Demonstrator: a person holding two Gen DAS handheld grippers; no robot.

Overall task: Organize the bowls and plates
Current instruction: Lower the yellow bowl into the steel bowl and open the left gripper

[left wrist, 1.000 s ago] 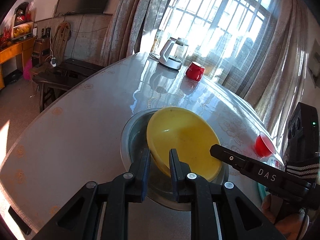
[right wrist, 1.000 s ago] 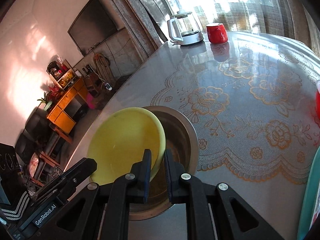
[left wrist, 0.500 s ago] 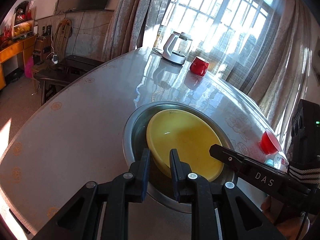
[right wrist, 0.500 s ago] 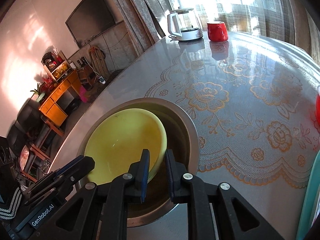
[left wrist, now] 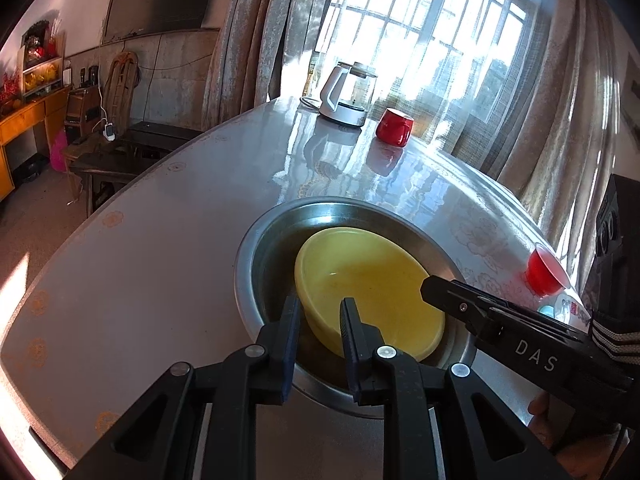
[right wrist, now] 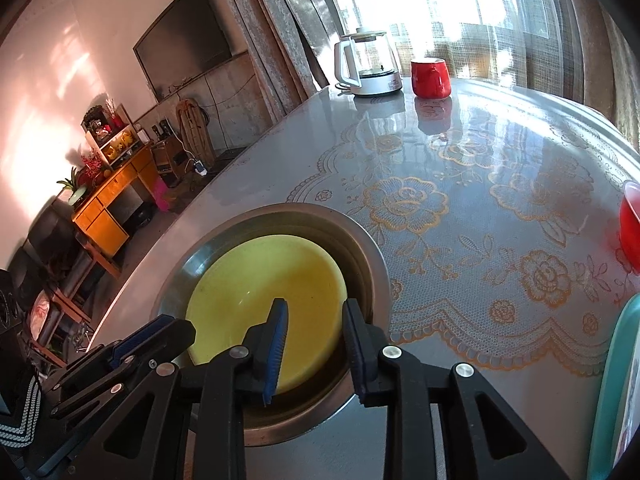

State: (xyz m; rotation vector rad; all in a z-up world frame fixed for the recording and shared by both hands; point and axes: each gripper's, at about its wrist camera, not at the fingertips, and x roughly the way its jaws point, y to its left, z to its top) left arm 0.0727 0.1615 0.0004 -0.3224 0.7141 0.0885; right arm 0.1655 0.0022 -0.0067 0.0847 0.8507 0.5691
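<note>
The yellow bowl (right wrist: 264, 292) sits inside the steel basin (right wrist: 372, 264); the right hand-held gripper (right wrist: 314, 344) has just been opening, released astride its rim, while the left hand-held gripper (left wrist: 320, 338) pinches the rim opposite.

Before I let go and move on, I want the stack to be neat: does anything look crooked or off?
Yes. The yellow bowl sits off-centre in the steel basin, crowding one wall and seeming slightly tilted. The right gripper has just been opening around its rim; the left gripper straddles the opposite rim. Nothing looks spilled or broken.
</note>
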